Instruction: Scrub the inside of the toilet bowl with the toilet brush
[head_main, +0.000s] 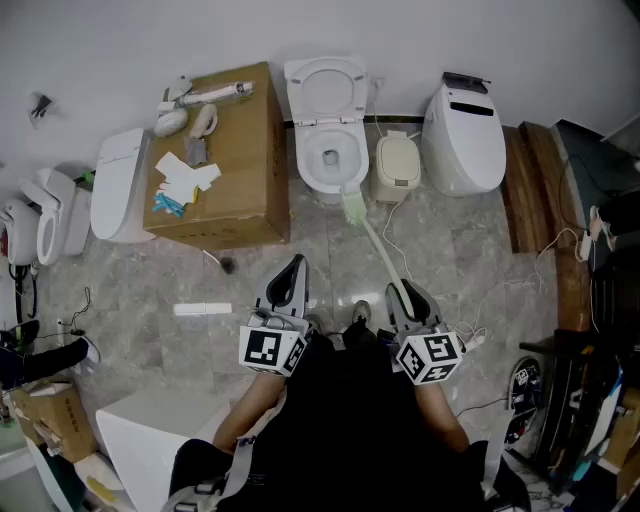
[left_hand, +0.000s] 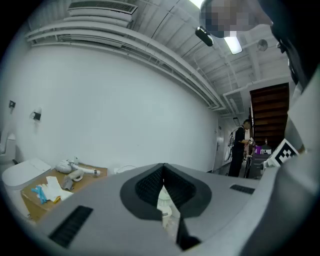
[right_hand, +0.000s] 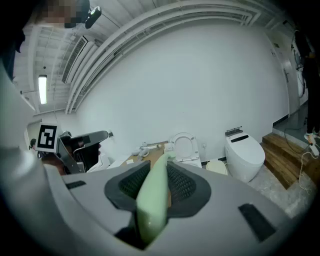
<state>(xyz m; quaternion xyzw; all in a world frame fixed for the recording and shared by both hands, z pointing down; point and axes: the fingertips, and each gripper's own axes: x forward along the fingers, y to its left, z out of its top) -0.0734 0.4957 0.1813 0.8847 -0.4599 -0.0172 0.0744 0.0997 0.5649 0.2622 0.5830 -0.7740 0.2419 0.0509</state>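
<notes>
The white toilet (head_main: 330, 150) stands against the back wall with lid and seat up, its bowl open; the right gripper view shows it too (right_hand: 182, 147). My right gripper (head_main: 402, 292) (right_hand: 161, 165) is shut on the pale green handle of the toilet brush (right_hand: 152, 205). The handle runs forward to the green brush head (head_main: 353, 207), which is low by the bowl's front right rim, outside the bowl. My left gripper (head_main: 291, 268) (left_hand: 163, 167) is beside the right one, shut, with nothing held.
A cardboard box (head_main: 245, 170) with papers and small parts sits left of the toilet. A cream bin (head_main: 398, 168) and a smart toilet (head_main: 462, 140) stand to its right, then a wooden step (head_main: 530, 195). Cables (head_main: 535, 270) lie on the floor. A person (left_hand: 240, 147) stands far off.
</notes>
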